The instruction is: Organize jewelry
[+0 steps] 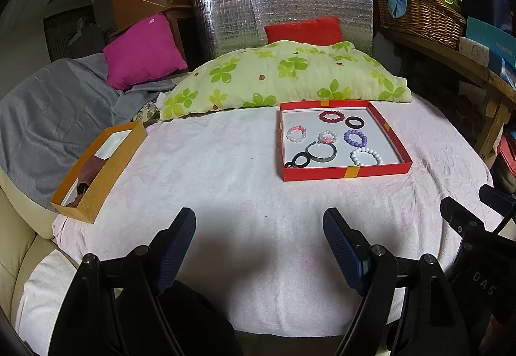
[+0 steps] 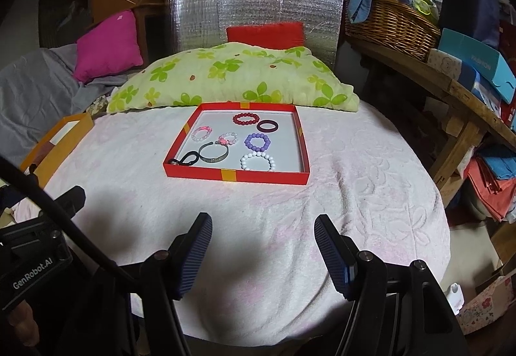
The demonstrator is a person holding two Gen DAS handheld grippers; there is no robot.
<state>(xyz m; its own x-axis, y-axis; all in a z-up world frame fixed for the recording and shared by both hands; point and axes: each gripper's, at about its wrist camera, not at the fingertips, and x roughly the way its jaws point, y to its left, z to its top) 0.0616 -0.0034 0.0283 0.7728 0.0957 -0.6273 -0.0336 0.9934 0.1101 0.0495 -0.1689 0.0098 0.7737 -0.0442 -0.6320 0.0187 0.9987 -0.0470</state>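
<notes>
A red tray lies on the pink-white blanket and holds several bracelets: dark red beads, a black ring, purple beads, white beads, a metal bangle, a black hair tie and two pinkish ones. An orange box sits at the left with a brown item inside. My left gripper hovers open over the blanket, short of the tray. My right gripper is open too, just in front of the tray, with nothing between its fingers.
A green flowered pillow lies behind the tray, with red and magenta cushions and a silver foil panel further back. A grey cloth covers the left. A wooden shelf with a wicker basket and boxes stands at the right.
</notes>
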